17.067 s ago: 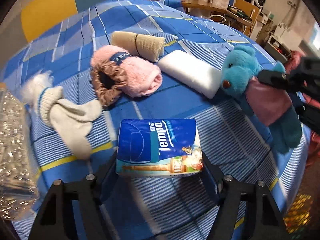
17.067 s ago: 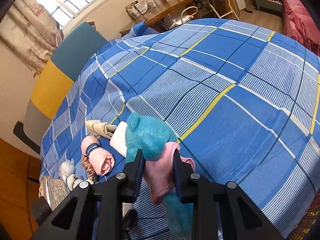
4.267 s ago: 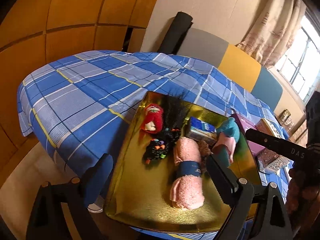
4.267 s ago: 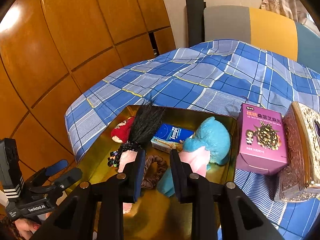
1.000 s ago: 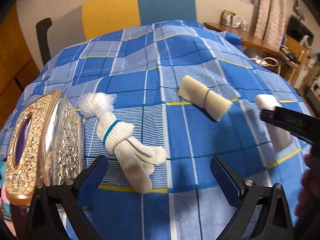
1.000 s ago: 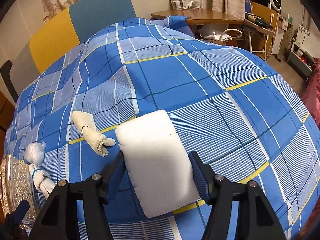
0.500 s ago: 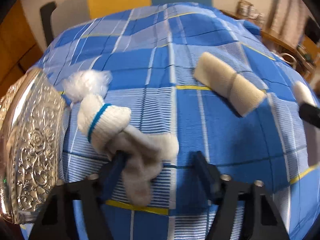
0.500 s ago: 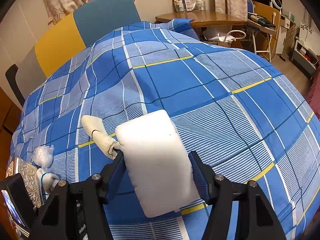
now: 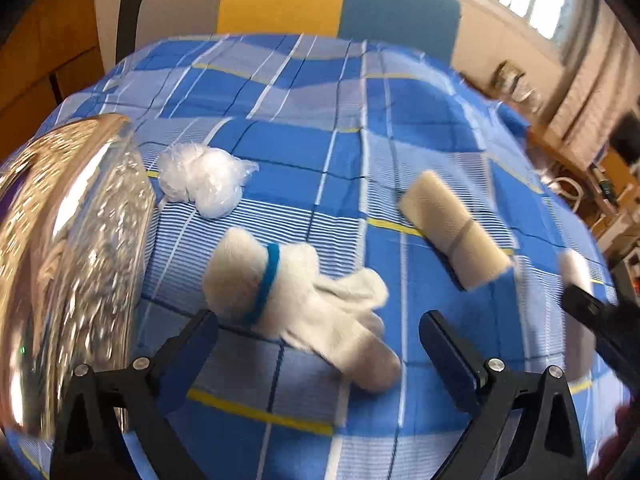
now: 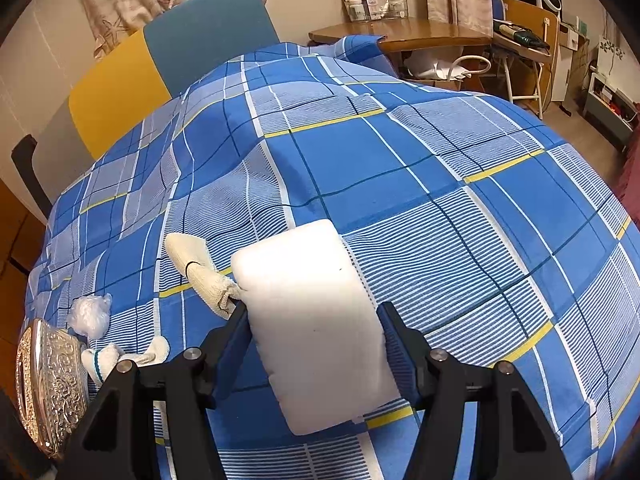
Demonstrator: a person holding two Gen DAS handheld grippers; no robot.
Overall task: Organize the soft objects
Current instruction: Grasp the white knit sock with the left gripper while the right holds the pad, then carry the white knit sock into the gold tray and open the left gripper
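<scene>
Soft objects lie scattered over a bed (image 10: pixel 400 168) spread with a blue plaid cover crossed by white and yellow lines; largest of them is a white foam pad (image 10: pixel 312 320), which sits between the fingers of the right gripper (image 10: pixel 314 344), its jaws closed against both long sides of the pad (whether it is lifted clear of the cover cannot be told); next comes an ornate silver-gold box (image 9: pixel 68 264) at the left edge of the bed; beside it lies a white knitted glove bundle (image 9: pixel 296 296) banded in blue, straight ahead of the left gripper (image 9: pixel 318 354), whose jaws stand wide apart with nothing between them, the glove's fingertips reaching toward the gap; a beige rolled cloth (image 9: pixel 452 228) tied round its middle rests to the right of the glove, apart from it; smallest, a crumpled clear plastic bag (image 9: pixel 204 178) sits just beside the box.
</scene>
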